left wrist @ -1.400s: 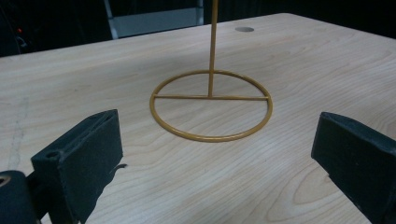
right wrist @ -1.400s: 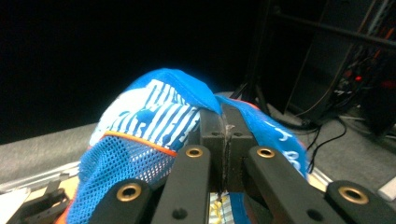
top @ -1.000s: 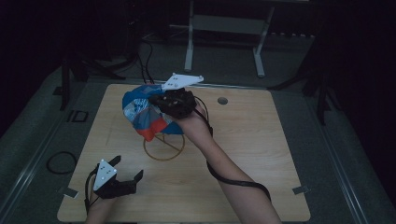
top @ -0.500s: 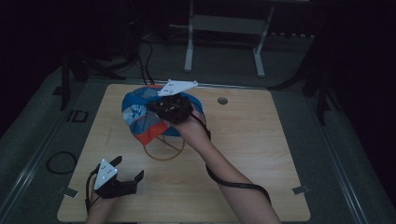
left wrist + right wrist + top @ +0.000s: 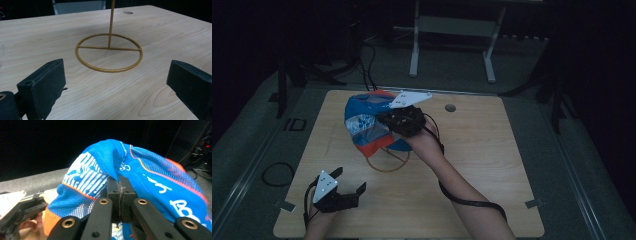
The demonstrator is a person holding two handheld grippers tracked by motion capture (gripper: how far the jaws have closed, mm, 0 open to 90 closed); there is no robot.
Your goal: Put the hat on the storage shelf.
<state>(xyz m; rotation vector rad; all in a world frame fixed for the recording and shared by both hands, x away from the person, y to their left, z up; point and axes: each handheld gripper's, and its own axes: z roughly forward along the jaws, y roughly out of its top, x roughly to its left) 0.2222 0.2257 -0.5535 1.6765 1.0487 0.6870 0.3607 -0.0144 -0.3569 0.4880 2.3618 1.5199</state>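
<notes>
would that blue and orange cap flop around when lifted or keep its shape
Probably floppy: the cap is thin mesh cloth that folds and sags where the right gripper pinches it. Likely light, since one pinch carries it above the wire stand. It may snag there.

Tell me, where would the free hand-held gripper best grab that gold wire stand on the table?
Probably the thin upright rod of the gold wire stand, just above its ring base. The ring lies flat on the table, leaving little to pinch. The left hand-held gripper stands open, facing it, so a level approach from the person's side suits.
</notes>
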